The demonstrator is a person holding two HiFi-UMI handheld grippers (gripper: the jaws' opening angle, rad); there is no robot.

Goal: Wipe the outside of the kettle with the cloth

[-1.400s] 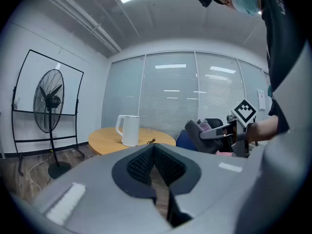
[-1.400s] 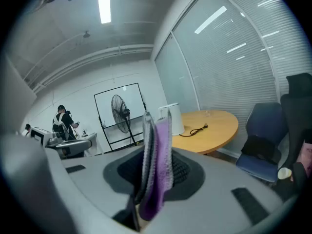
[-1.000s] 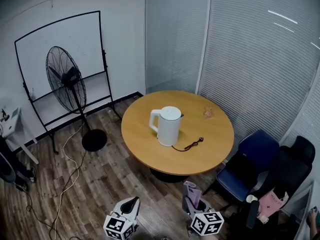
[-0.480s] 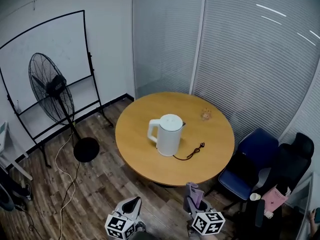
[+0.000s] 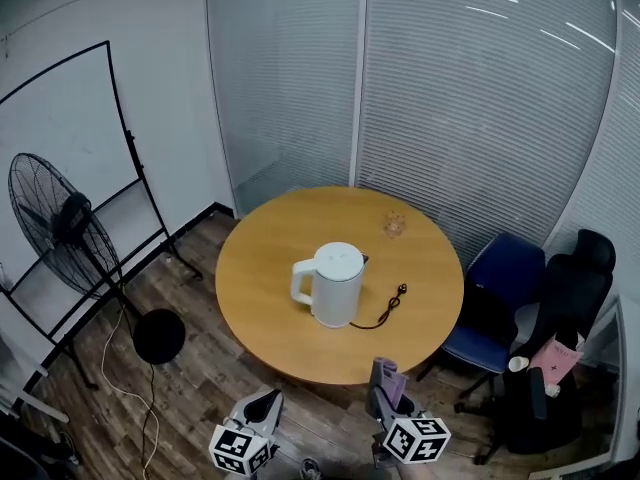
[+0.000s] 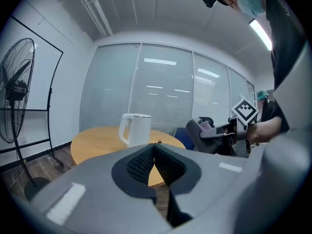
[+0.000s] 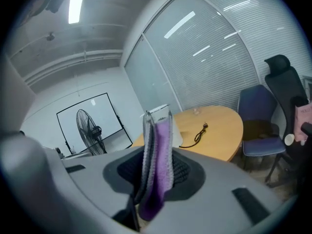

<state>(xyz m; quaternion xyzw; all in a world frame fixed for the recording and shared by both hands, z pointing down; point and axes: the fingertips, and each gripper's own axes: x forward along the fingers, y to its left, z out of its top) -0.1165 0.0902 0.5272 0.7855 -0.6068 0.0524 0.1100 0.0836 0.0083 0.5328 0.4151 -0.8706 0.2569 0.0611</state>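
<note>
Right gripper [image 7: 157, 147] is clamped on a folded purple-grey cloth [image 7: 158, 179] that sticks up out of the jaws. Left gripper [image 6: 153, 154] is pressed together with nothing in it. Both hang off the near edge of the round wooden table [image 5: 262, 320], well short of the white electric kettle [image 5: 336, 288] standing mid-table, handle pointing left, cord [image 5: 386, 308] trailing right. I'd steady the handle with the left, then lay the cloth flat on the wall and sweep round. Small clear thing [image 5: 395, 225] at the far side, maybe a glass, hard to tell.
</note>
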